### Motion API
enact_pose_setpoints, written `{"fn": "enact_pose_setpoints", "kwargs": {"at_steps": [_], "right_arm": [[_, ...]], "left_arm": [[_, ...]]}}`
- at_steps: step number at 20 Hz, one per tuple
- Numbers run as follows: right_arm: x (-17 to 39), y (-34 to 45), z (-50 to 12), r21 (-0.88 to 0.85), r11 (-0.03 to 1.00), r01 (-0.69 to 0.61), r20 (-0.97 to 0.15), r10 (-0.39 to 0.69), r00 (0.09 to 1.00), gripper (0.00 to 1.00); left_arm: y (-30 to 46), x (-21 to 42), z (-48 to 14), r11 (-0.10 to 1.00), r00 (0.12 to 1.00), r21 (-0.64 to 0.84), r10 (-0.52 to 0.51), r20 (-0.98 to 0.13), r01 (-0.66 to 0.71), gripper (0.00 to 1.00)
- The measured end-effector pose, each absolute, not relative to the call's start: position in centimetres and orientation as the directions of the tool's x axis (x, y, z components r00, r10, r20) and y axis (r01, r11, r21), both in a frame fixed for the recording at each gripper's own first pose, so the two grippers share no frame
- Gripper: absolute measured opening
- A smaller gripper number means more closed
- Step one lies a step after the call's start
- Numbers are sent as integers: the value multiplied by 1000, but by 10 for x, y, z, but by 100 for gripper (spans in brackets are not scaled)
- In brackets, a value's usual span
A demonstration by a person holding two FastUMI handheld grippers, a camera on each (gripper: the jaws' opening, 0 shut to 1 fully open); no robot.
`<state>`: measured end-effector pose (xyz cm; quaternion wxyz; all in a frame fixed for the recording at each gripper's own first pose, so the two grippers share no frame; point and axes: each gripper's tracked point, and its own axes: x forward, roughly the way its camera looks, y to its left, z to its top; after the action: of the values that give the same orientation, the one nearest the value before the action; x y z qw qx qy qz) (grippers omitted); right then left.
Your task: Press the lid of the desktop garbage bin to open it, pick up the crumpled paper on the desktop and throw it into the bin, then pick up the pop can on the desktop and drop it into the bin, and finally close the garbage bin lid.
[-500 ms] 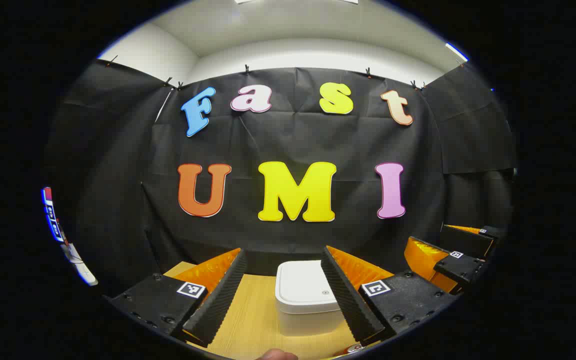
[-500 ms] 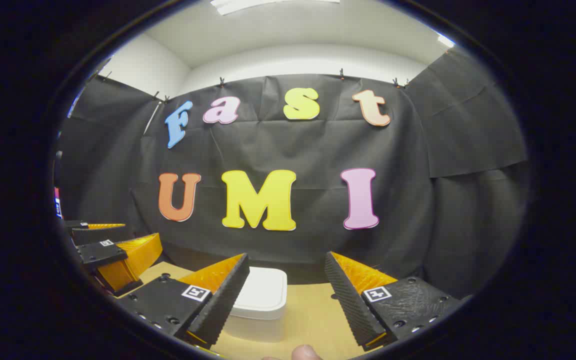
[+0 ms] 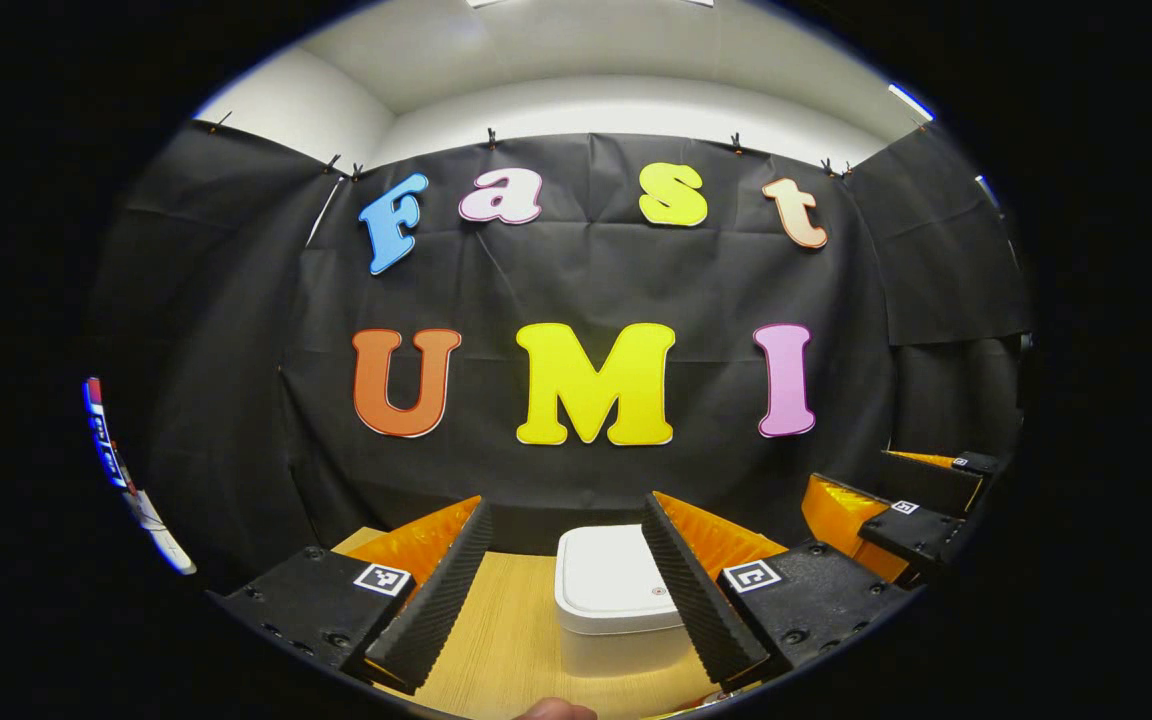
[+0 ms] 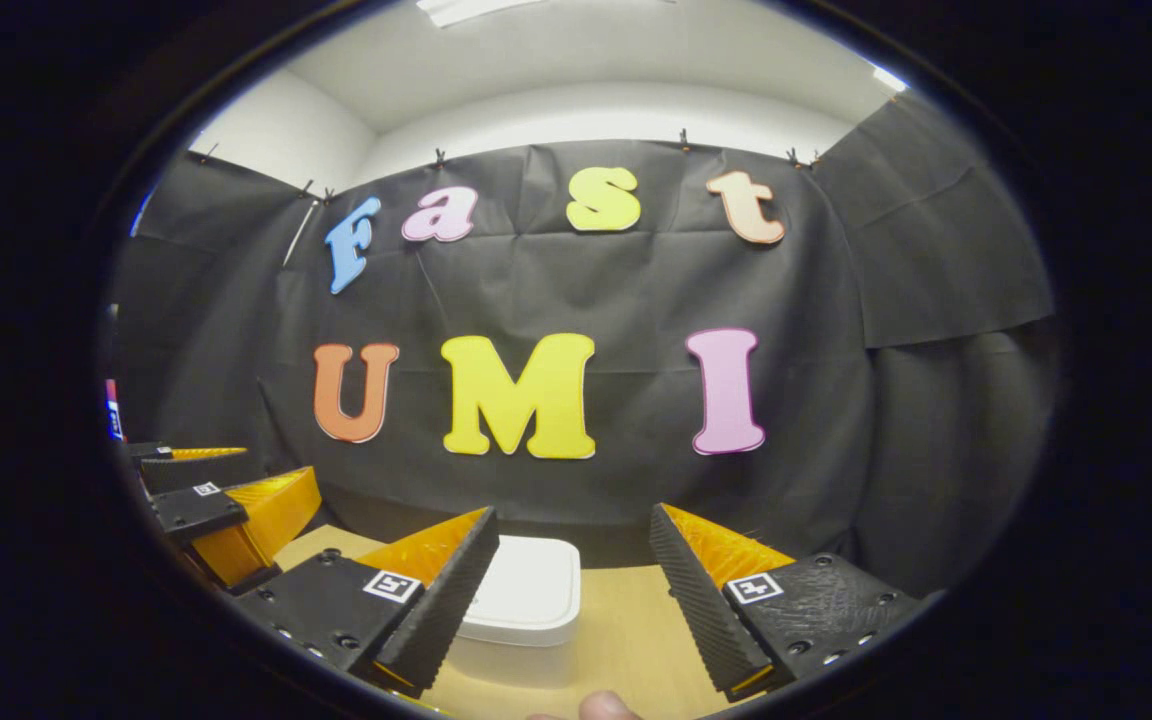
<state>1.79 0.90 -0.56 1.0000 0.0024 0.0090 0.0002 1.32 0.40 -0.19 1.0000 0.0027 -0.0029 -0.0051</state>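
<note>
Currently both the left gripper (image 3: 568,560) and right gripper (image 4: 572,565) hang spread above the worktop (image 3: 496,640), facing the bin (image 3: 616,605), whose lid (image 3: 611,575) lies unpressed.

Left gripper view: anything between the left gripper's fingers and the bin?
Nothing but bare wooden desktop between the open left gripper and the closed white bin, in the left gripper view.
</note>
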Motion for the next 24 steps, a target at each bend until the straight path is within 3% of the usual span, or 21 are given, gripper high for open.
{"fn": "enact_pose_setpoints", "kwargs": {"at_steps": [15,24], "right_arm": [[40,27,-24,7,999,-34,-71,34,997,95],[67,44,-64,-5,995,-95,-190,92,977,95]], "left_arm": [[21,17,-8,1000,1000,14,1,1,-1,97],[33,8,-11,999,999,15,46,-1,-46,97]]}}
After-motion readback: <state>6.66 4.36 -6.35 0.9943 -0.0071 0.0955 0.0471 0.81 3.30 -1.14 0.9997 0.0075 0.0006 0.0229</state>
